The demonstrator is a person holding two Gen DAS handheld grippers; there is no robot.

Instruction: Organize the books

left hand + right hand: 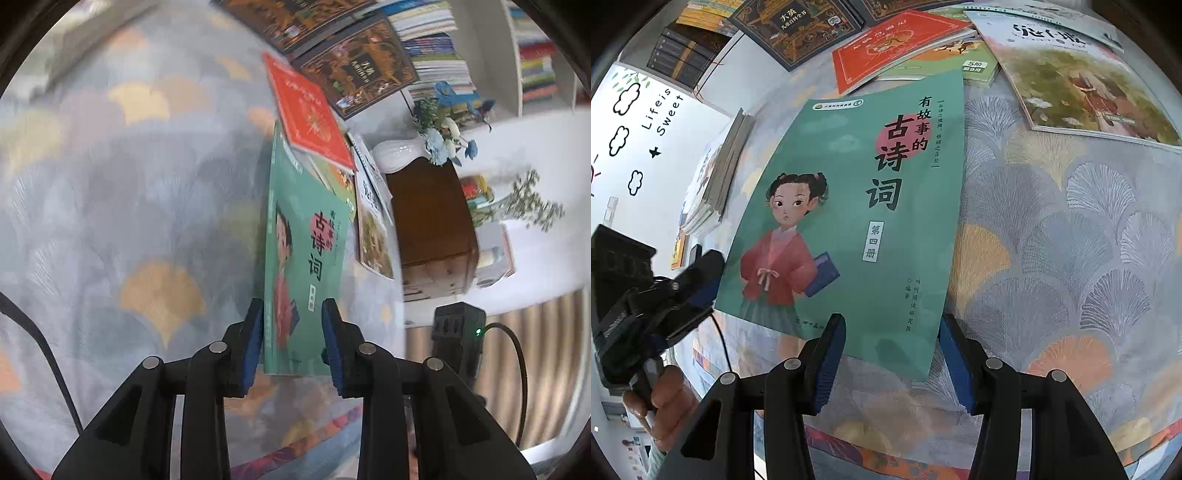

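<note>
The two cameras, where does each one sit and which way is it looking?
Left wrist view: sits on the left tool, looking along the green book edge-on toward a brown cabinet; only its own fingers show.
Right wrist view: sits on the right tool, looking down at the green book's cover; the left tool and a hand show.
Shared: the green book, red book, patterned cloth.

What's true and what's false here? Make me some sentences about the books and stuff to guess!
1. The green book has a girl drawn on its cover. True.
2. The red book is standing upright on a shelf. False: it lies flat, partly on another book.
3. A white vase with blue flowers stands on a brown cabinet. True.
4. The cloth under the books is plain white. False: it has a fan pattern in grey and orange.
</note>
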